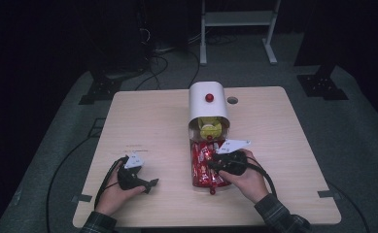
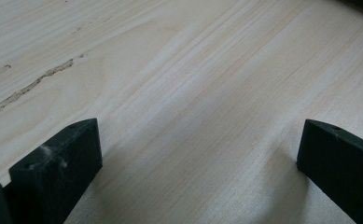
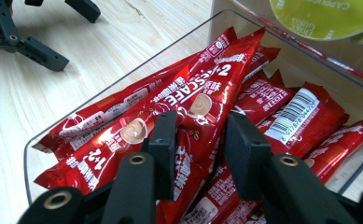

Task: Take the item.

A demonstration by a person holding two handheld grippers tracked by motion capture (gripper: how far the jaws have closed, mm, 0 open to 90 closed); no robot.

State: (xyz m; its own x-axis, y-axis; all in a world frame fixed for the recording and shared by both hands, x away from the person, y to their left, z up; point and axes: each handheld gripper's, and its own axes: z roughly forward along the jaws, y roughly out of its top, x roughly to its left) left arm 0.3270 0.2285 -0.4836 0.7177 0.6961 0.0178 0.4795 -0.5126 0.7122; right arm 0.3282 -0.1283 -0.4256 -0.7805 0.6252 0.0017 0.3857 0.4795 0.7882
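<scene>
Seen from above, a pale wooden table [image 1: 143, 121] carries a white dispenser [image 1: 207, 104] with one red knob [image 1: 209, 97] at about 12 o'clock from the person's hands. A clear drawer [image 1: 195, 180] of red coffee sachets [image 1: 202, 162] is pulled out toward 6 o'clock, and yellow-green capsules [image 1: 210, 128] sit in the dispenser's mouth. Two hands hold two grippers: the left gripper [image 1: 152, 183] rests on the bare table at 8 o'clock, well apart from the drawer, and the right gripper [image 1: 211, 162] is over the sachets.

The right gripper view adds what the high view cannot: the right gripper [image 3: 199, 128] has its jaws narrow, with one sachet [image 3: 202, 105], printed with coffee cups, between them. Whether the pads already press on it I cannot tell. At least six sachets lie in the drawer [image 3: 123, 74], and two capsule lids [image 3: 328, 16] show at 1 o'clock.

The left gripper view shows the left gripper [image 2: 200, 135] with its jaws wide, nothing between them but wood grain
</scene>
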